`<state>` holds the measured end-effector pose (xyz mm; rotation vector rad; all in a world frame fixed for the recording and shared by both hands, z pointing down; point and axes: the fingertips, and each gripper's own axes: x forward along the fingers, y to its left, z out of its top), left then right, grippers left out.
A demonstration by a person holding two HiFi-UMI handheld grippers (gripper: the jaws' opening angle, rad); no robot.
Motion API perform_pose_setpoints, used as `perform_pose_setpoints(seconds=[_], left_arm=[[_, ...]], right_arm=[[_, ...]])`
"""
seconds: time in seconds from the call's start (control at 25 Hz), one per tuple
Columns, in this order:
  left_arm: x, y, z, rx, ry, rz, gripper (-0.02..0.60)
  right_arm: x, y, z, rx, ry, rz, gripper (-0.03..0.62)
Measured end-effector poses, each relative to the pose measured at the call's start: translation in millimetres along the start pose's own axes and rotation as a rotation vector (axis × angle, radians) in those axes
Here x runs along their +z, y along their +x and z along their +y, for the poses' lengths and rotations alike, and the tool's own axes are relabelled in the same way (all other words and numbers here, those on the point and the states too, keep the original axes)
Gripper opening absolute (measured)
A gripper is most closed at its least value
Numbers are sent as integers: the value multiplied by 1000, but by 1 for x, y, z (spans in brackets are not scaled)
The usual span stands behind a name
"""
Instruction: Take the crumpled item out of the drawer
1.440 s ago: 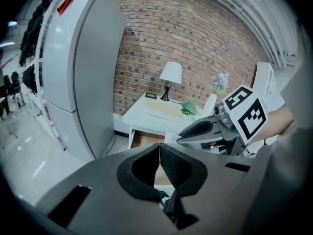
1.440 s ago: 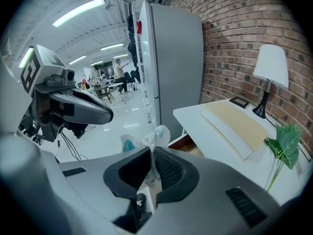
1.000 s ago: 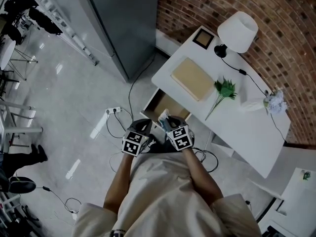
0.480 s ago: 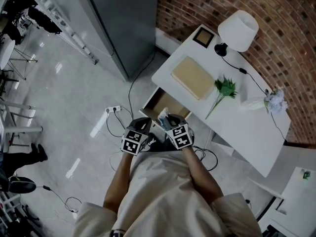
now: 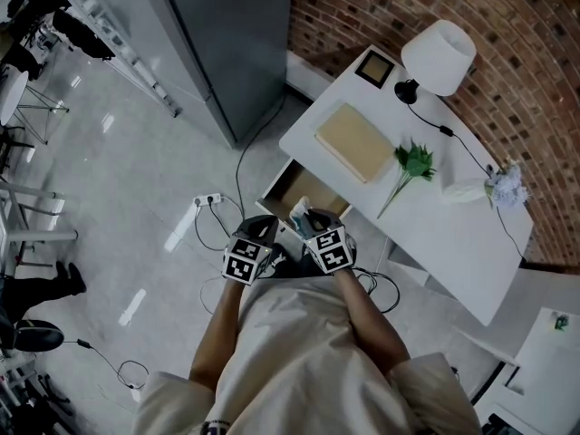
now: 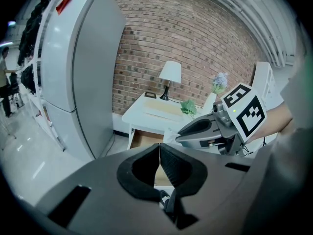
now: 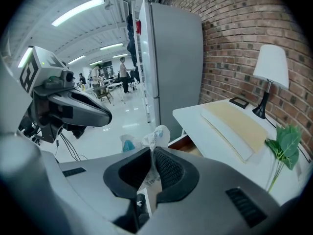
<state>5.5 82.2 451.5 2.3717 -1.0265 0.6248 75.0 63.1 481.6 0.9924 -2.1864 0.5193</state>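
Pinching crumpled wrapper (image 7: pixel 156 134): thin white film, creased, teal print, clamped between the ribbed black pads of the right gripper (image 7: pixel 151 152) and held up just outside the open drawer (image 5: pixel 292 191).
Handling, judged: keep the pinch steady and draw clear of the drawer front.
Left gripper (image 6: pixel 159 150): jaws together, empty.
Drawer: pale wood interior, in smooth white desk (image 5: pixel 435 236).

Looks along the left gripper (image 6: pixel 159 148), jaws pressed together on nothing. Beyond: right gripper (image 6: pixel 182 134) at right, white desk (image 6: pixel 139 112) with open drawer (image 6: pixel 142 140), lamp (image 6: pixel 170 75) at its back edge, grey fridge (image 6: pixel 83 72) left.
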Motion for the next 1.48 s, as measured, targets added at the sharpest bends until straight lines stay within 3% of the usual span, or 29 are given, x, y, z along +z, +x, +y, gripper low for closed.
perform_pose_setpoints(seconds=[1.48], left_arm=[[-5,2,-11,-8,4,2,17]], right_arm=[[-11,-6,-4,-22,-11,12,58]])
